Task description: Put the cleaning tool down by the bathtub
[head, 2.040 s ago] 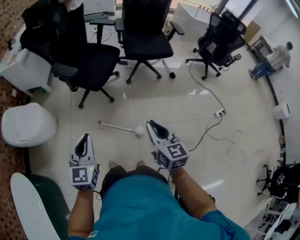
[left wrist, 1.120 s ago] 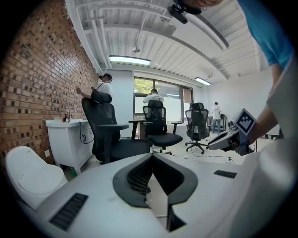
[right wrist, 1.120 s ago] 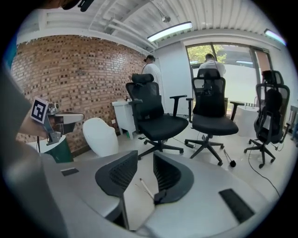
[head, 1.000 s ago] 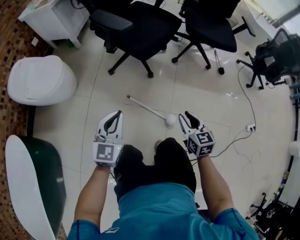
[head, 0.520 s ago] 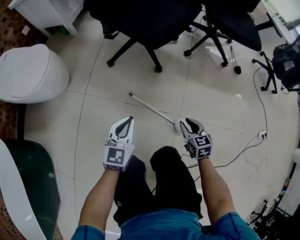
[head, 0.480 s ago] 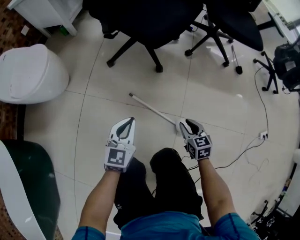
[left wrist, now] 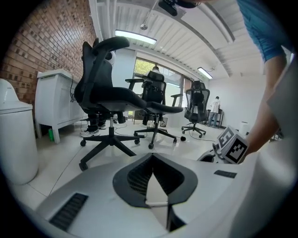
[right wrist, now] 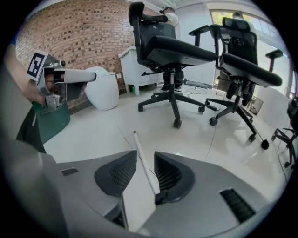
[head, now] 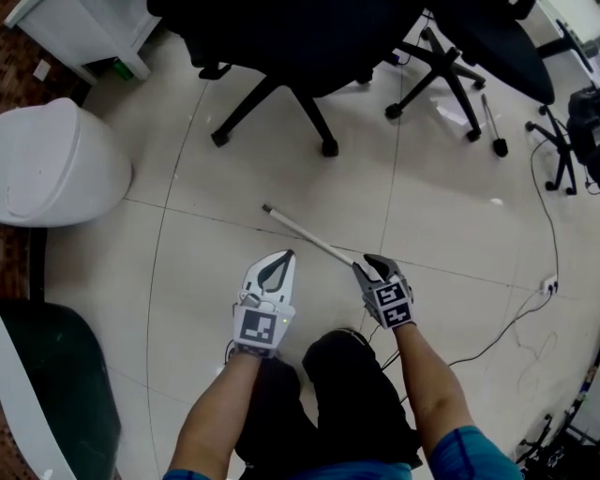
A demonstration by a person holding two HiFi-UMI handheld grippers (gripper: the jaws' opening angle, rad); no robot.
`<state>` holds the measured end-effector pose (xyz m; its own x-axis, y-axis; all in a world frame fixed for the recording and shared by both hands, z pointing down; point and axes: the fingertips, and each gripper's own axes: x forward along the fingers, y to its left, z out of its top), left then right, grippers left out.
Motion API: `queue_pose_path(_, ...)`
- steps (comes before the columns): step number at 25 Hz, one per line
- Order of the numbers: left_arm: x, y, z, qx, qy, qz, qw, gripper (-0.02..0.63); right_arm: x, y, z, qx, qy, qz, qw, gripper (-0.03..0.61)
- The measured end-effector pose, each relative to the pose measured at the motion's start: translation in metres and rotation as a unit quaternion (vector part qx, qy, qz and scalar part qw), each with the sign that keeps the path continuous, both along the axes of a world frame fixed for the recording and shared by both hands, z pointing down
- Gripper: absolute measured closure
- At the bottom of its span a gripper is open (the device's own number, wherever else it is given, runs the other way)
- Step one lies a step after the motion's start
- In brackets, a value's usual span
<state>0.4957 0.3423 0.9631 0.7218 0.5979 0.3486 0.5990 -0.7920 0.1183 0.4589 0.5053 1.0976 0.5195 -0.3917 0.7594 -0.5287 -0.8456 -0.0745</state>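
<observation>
While the cleaning tool lies on the tiled floor, well apart from the green bathtub, its handle is straddled by the right gripper's parted jaws; the left gripper's jaws are closed together, empty.

The floor is pale, glossy tile with thin dark seams, and along the left edge of the frame it gives way to a strip of brown mosaic. A thin white cleaning tool lies flat near the middle, running diagonally from upper left to lower right. Its lower end is covered from view. Black office chairs stand on star bases across the top, one at centre and one to its right. A white rounded toilet sits at the left, a white cabinet in the upper left corner and a dark green bathtub at the lower left. A black cable trails from a white socket at the right.
</observation>
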Motion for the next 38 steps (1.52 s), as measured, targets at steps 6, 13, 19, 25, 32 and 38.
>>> queue_pose_path(6, -0.004, 0.005, 0.054, 0.036, -0.012, 0.044, 0.9983, 0.614, -0.004, -0.002, 0.090, -0.034, -0.040, -0.056, 0.997, 0.425)
queue_pose_path(13, -0.003, -0.001, 0.106, 0.063, -0.032, 0.064, 0.9954, 0.614, 0.001, -0.001, 0.185, -0.088, -0.088, -0.107, 0.986, 0.416)
queue_pose_path(19, 0.006, -0.006, 0.108, 0.045, -0.034, 0.047, 0.9973, 0.614, -0.006, 0.002, 0.244, -0.147, -0.141, -0.143, 0.968, 0.414)
queue_pose_path(25, 0.013, -0.015, 0.106, 0.038, -0.030, 0.036, 0.9982, 0.614, -0.006, 0.005, 0.266, -0.160, -0.167, -0.145, 0.962, 0.420)
queue_pose_path(32, 0.014, -0.023, 0.105, 0.066, -0.022, 0.038, 0.9968, 0.614, -0.019, -0.008, 0.261, -0.152, -0.193, -0.154, 0.957, 0.489)
queue_pose_path(38, -0.015, -0.044, 0.086, 0.096, -0.044, 0.026, 0.9941, 0.614, -0.030, -0.021, 0.193, -0.145, -0.183, -0.143, 0.962, 0.489)
